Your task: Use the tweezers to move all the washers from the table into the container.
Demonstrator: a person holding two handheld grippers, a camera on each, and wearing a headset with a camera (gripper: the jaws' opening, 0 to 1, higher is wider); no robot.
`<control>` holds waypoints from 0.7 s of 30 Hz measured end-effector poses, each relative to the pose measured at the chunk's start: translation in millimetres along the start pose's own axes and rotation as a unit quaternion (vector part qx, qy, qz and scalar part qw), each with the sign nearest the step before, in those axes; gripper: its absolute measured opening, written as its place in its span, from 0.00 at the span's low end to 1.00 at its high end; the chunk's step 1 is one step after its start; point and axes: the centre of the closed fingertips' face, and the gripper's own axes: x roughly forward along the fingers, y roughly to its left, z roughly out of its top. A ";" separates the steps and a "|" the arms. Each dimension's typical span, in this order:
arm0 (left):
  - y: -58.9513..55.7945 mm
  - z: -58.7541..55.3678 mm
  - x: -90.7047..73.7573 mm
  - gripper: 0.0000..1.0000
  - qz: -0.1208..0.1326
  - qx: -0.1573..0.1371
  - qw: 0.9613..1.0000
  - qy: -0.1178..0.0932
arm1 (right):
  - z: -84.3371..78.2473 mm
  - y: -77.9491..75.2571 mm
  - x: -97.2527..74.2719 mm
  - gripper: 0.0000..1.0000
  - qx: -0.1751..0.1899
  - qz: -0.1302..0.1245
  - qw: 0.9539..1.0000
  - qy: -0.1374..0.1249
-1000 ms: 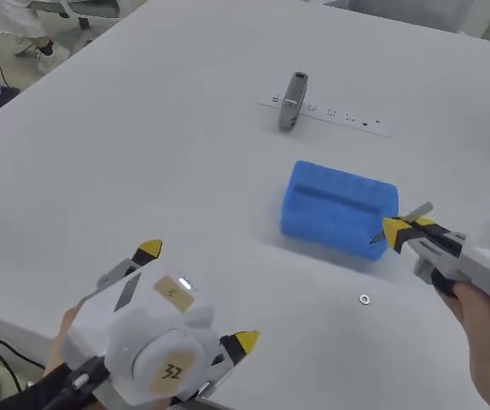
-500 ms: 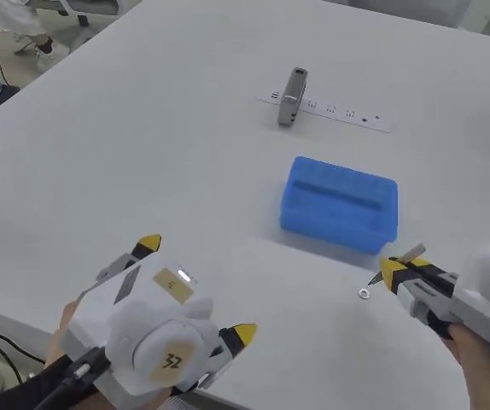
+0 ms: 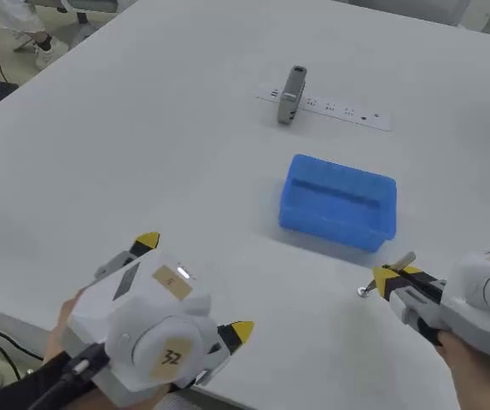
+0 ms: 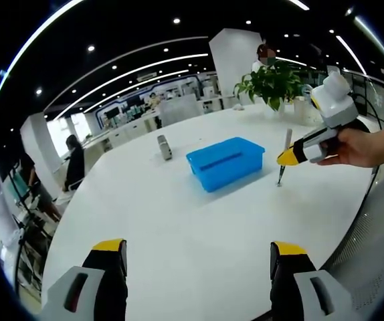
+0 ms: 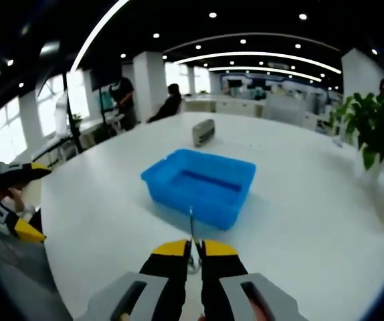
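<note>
Tweezers (image 3: 405, 258) are pinched in the right gripper (image 3: 390, 275) near the container (image 3: 335, 226), and the tiny, likely slippery washer (image 3: 364, 292) is probably best nipped across its ring wall.

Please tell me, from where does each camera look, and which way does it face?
Head view: on the person's head, looking forward and down at the white table and blue container; shows left tool, right tool, right hand.
Left gripper view: on the left tool, low, facing across the table to the container; its open jaws rise below.
Right gripper view: on the right tool, facing the container closely; its jaws pinch the tweezers.
Shared: both gripper views face the container, and each shows the other tool.
</note>
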 end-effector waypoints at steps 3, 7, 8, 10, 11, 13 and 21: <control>0.4 0.3 -0.1 0.90 0.001 0.000 1.000 -0.001 | -0.2 2.8 -0.7 0.03 -0.016 -0.008 1.000 -0.007; 0.9 0.5 -0.3 0.90 0.002 -0.001 1.000 -0.002 | -0.2 -0.3 0.1 0.02 -0.019 -0.016 1.000 -0.005; 1.0 0.5 -0.3 0.90 0.002 -0.001 1.000 -0.002 | 0.2 -0.6 1.0 0.02 -0.013 -0.016 1.000 -0.004; 0.8 0.7 -0.5 0.90 0.001 -0.002 1.000 -0.003 | 1.6 -2.3 3.5 0.02 -0.007 -0.014 1.000 -0.001; 0.7 0.6 -0.5 0.90 0.001 -0.002 1.000 -0.003 | 2.1 -2.8 4.2 0.02 -0.006 -0.013 1.000 0.003; 0.4 0.5 -0.4 0.90 0.000 -0.001 1.000 -0.002 | 2.8 -2.6 4.6 0.02 -0.003 -0.011 1.000 0.012; 0.6 -1.5 0.0 0.90 0.001 -0.002 1.000 0.003 | 35.7 0.4 0.2 0.02 -0.003 0.001 1.000 -0.020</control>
